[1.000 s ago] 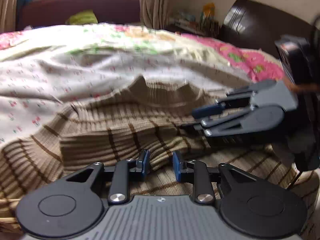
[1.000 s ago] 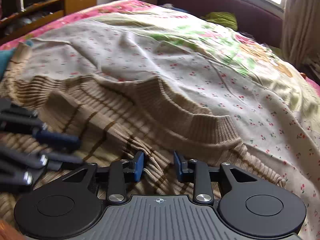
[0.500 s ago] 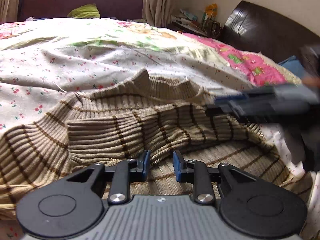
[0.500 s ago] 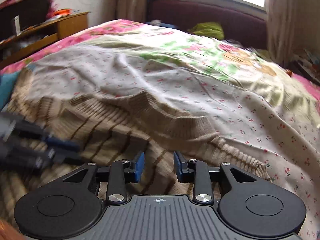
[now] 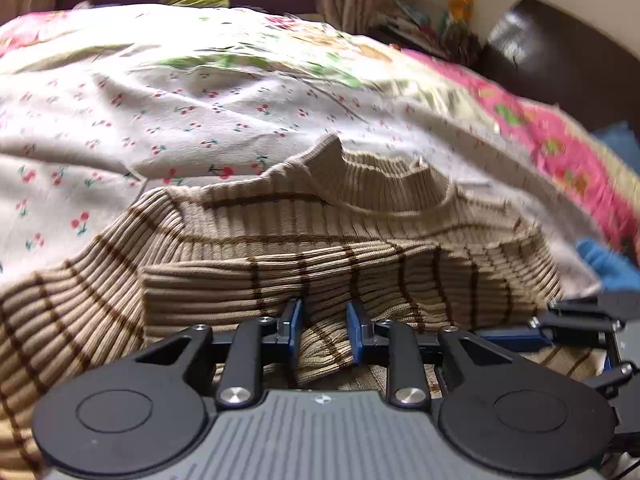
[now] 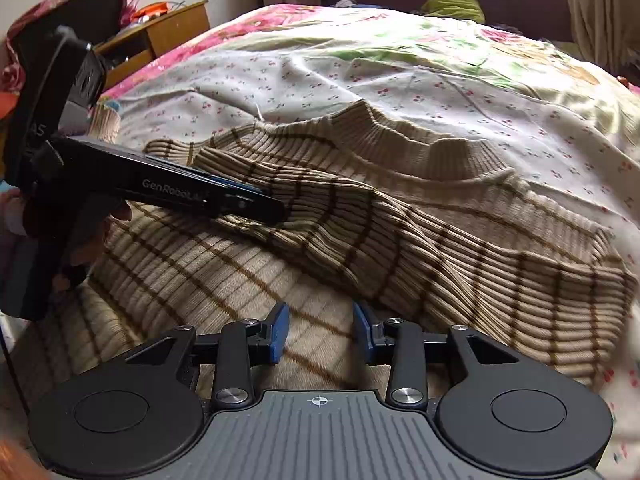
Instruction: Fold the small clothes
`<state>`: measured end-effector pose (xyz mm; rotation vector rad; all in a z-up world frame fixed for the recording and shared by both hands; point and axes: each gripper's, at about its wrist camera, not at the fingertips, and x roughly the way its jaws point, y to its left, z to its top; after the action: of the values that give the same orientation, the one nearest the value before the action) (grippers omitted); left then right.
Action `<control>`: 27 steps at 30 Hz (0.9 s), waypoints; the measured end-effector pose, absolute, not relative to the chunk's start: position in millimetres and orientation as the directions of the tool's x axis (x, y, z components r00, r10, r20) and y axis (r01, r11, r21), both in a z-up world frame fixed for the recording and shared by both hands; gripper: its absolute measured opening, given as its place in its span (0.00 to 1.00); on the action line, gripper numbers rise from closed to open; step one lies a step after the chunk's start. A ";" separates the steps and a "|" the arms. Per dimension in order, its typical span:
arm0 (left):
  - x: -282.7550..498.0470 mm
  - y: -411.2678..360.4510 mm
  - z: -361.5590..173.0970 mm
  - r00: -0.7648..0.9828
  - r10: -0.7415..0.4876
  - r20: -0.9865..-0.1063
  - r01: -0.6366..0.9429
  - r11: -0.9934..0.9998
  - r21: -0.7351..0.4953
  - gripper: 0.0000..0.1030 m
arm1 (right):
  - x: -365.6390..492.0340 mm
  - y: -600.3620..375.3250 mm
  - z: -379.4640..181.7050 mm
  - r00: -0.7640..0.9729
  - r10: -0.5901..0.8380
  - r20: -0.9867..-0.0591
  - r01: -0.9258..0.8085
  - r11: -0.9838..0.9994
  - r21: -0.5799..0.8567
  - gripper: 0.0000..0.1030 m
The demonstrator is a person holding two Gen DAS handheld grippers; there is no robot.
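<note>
Ribbed beige brown-striped sweater lay on a cherry-print bedsheet; the left gripper pinched its folded sleeve, while the right gripper hovered spread.

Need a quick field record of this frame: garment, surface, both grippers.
garment: striped tan sweater, one sleeve folded across the body
surface: floral bedsheet
left gripper: shut on a fold of the sleeve
right gripper: open, over the sweater's body, holding nothing
background: wooden nightstand, green cloth at the far end
</note>
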<state>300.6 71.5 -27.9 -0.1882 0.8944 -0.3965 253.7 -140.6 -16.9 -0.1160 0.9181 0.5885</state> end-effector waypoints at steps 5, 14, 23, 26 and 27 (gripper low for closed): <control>283.9 76.4 -26.0 0.557 -0.363 -0.747 0.268 0.930 -0.252 0.36 | 248.0 -166.1 1.3 0.557 0.390 -0.733 -0.486 0.869 0.093 0.33; 271.6 86.1 -12.6 0.559 -0.350 -0.752 0.300 0.931 -0.210 0.36 | 263.5 -145.6 -14.9 0.573 0.315 -0.757 -0.561 0.824 -0.082 0.33; 275.6 96.6 -12.7 0.577 -0.279 -0.767 0.281 0.950 -0.134 0.36 | 266.8 -103.7 -27.2 0.568 0.317 -0.759 -0.675 0.707 -0.210 0.31; 275.9 100.2 -10.4 0.588 -0.265 -0.764 0.266 0.956 -0.126 0.36 | 265.3 -97.8 -26.7 0.560 0.319 -0.764 -0.683 0.700 -0.208 0.11; 274.8 101.6 -8.7 0.593 -0.264 -0.761 0.265 0.956 -0.126 0.36 | 262.3 -97.1 -24.9 0.562 0.318 -0.764 -0.683 0.699 -0.212 0.09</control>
<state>274.8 101.6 -8.7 0.0003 0.8844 -0.3076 262.3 -97.1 -24.9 -0.5306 0.7654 0.6228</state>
